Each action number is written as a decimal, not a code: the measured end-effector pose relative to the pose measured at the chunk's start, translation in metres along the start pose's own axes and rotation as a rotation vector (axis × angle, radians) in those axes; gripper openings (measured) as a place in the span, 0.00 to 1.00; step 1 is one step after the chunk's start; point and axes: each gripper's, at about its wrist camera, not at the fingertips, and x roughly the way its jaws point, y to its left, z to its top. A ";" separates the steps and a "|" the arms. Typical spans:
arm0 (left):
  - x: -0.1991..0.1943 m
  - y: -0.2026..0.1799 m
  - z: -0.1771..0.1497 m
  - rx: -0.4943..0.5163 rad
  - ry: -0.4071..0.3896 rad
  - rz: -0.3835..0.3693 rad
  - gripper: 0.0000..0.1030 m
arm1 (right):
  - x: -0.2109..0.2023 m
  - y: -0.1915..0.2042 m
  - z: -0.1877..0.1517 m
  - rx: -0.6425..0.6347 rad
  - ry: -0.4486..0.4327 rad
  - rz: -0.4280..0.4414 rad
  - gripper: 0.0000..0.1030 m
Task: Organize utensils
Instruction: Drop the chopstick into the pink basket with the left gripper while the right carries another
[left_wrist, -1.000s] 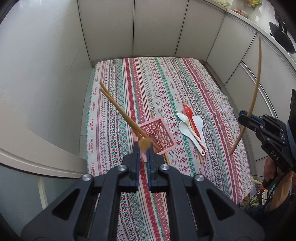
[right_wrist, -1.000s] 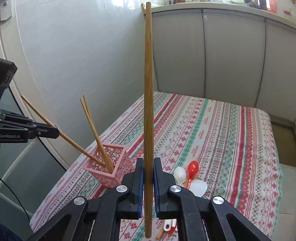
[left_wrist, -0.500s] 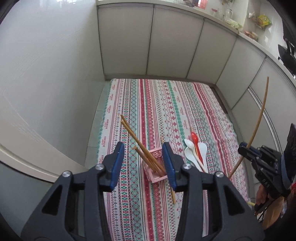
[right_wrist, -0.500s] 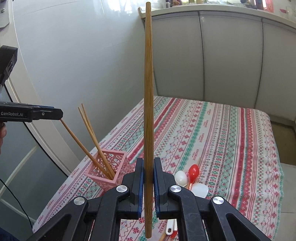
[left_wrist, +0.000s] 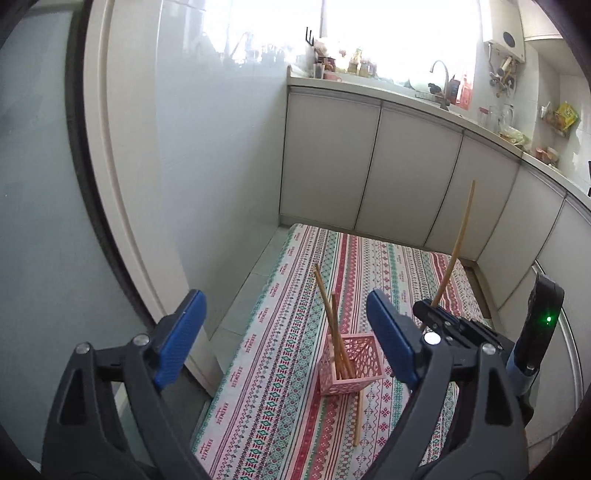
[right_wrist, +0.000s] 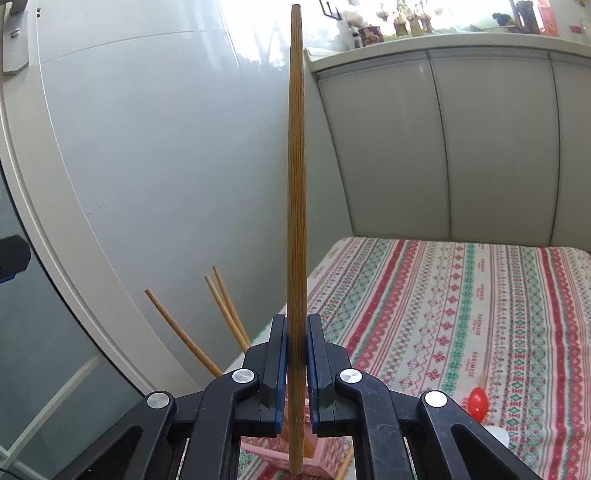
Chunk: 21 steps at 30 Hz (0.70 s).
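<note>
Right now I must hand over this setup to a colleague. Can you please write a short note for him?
Left tool: jaws opening, nothing between them.
Right tool: shut on one upright chopstick, its lower tip just over the pink basket.
Done: three chopsticks stand in the basket.
Left: drop in the held one; one more chopstick lies on the striped cloth by the basket; a red spoon also waits there.

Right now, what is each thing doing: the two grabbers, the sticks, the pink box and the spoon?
Left hand-held gripper: jaws opening, nothing between them.
Right hand-held gripper: shut on an upright chopstick.
Pink basket: upright on the cloth, three chopsticks leaning inside.
Loose chopstick: lying on the striped tablecloth beside the basket.
Red spoon: lying on the cloth.
</note>
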 end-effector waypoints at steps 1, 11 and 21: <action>0.004 0.003 -0.003 -0.009 0.004 -0.005 0.86 | 0.009 0.001 -0.001 -0.004 0.002 -0.004 0.07; 0.027 0.017 -0.013 -0.046 0.064 0.009 0.86 | 0.056 0.006 -0.023 -0.034 0.055 -0.059 0.08; 0.031 0.013 -0.014 -0.045 0.094 -0.030 0.86 | 0.018 -0.005 -0.018 -0.028 0.030 -0.100 0.35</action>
